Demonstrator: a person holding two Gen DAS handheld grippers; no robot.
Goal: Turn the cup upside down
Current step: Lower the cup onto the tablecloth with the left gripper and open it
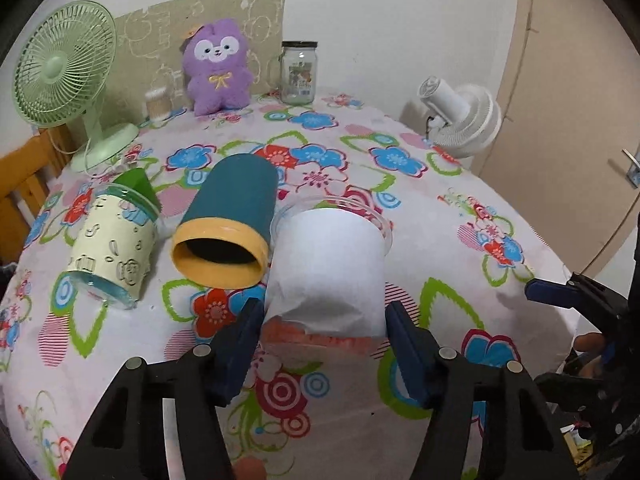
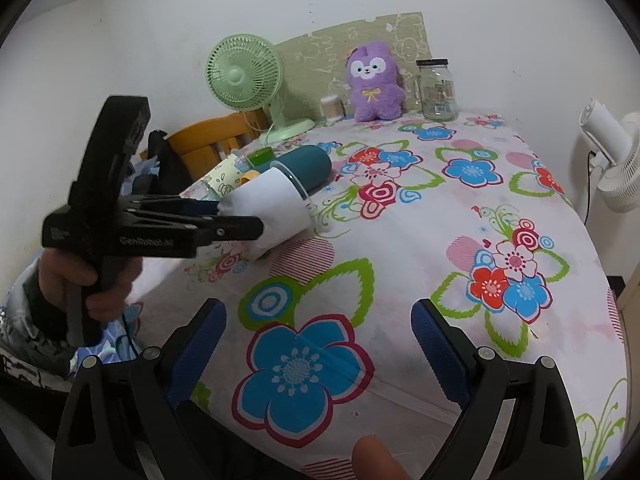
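Observation:
A clear plastic cup with a white sleeve point(image 1: 326, 268) lies tilted, its rim pointing away, between the blue pads of my left gripper point(image 1: 324, 320), which is shut on its base end. In the right wrist view the same cup point(image 2: 276, 208) is held by the left gripper point(image 2: 224, 220) just above the table's left edge. A teal cup with a yellow rim point(image 1: 232, 228) lies on its side to the left, opening towards me. A cream patterned cup point(image 1: 112, 256) lies beside it. My right gripper point(image 2: 318, 344) is open and empty over the floral cloth.
A floral tablecloth point(image 2: 400, 240) covers the table. At the back stand a green fan point(image 1: 68, 80), a purple plush toy point(image 1: 218, 68), a glass jar point(image 1: 298, 74) and a cotton swab box point(image 1: 156, 104). A white fan point(image 1: 464, 116) stands at the right edge. A wooden chair point(image 2: 208, 140) is at the left.

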